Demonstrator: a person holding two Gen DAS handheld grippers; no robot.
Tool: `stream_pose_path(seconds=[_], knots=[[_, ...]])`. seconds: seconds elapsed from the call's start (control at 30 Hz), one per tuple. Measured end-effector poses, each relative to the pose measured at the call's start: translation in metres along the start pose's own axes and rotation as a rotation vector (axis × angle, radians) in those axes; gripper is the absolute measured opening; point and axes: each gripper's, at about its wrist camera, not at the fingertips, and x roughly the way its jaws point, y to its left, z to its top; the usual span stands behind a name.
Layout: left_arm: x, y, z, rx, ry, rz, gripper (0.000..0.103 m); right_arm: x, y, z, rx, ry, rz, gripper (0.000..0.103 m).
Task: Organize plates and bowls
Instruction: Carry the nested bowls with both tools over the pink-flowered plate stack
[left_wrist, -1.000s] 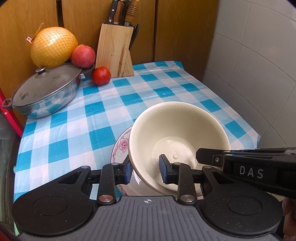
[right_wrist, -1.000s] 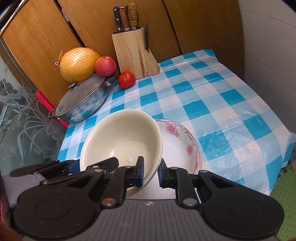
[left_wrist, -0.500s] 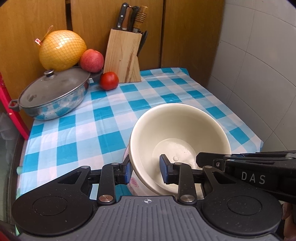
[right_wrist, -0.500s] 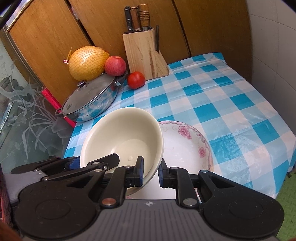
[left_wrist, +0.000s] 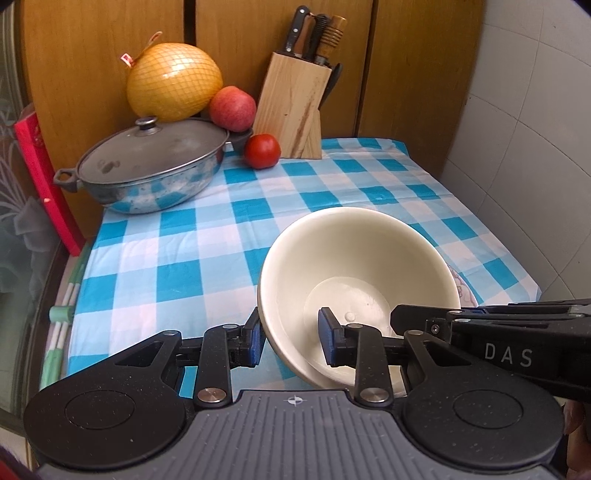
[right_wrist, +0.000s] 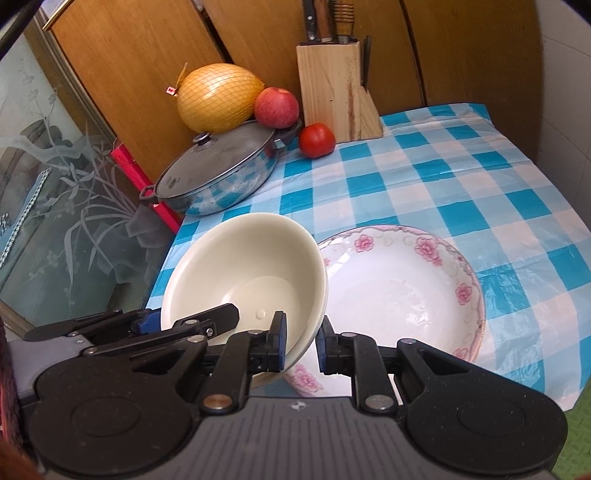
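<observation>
Both claws grip one cream bowl (left_wrist: 360, 273) by its rim, each from its own side. In the left wrist view the left claw (left_wrist: 291, 341) sits at lower centre, partly closed, one blue pad outside the bowl's near-left wall and the other inside it, both pressing on the wall. The right claw (left_wrist: 424, 325) enters that frame from the lower right. In the right wrist view the right claw (right_wrist: 300, 341) is at lower centre, nearly closed, pinching the bowl (right_wrist: 245, 273) at its right rim, one pad inside and one outside. The left claw (right_wrist: 162, 321) holds the far rim at lower left.

The bowl is tilted and sits left of centre in the right wrist view, its right edge overlapping the left rim of a flowered plate (right_wrist: 402, 291). The plate lies flat on the checked table (right_wrist: 424, 177), right of centre. Whether the bowl touches the plate cannot be told.

At the upper left of both views stand a lidded pan (left_wrist: 147, 166), a netted pomelo (left_wrist: 173, 86), an apple (left_wrist: 232, 108), a tomato (left_wrist: 262, 150) and a knife block (left_wrist: 291, 107), well apart from the bowl.
</observation>
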Motion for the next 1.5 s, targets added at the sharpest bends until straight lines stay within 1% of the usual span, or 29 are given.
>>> stream_pose_path(seconds=[0.3, 0.53, 0.83, 1.17, 1.5], knots=[[-0.013, 0.021, -0.012, -0.041, 0.003, 0.012, 0.038, 0.004, 0.019, -0.006, -0.045, 0.019, 0.026, 0.017], [-0.021, 0.020, -0.016, -0.032, -0.001, 0.002, 0.038, -0.004, 0.018, -0.012, -0.049, 0.013, 0.024, 0.017], [-0.024, 0.007, -0.019, 0.006, 0.005, -0.035, 0.038, -0.019, 0.005, -0.019, -0.026, 0.006, 0.005, 0.017], [-0.025, -0.021, -0.017, 0.068, 0.007, -0.068, 0.038, -0.037, -0.017, -0.024, 0.018, -0.017, -0.023, 0.017], [-0.020, -0.051, -0.007, 0.134, 0.003, -0.093, 0.038, -0.055, -0.045, -0.026, 0.077, -0.053, -0.052, 0.018]])
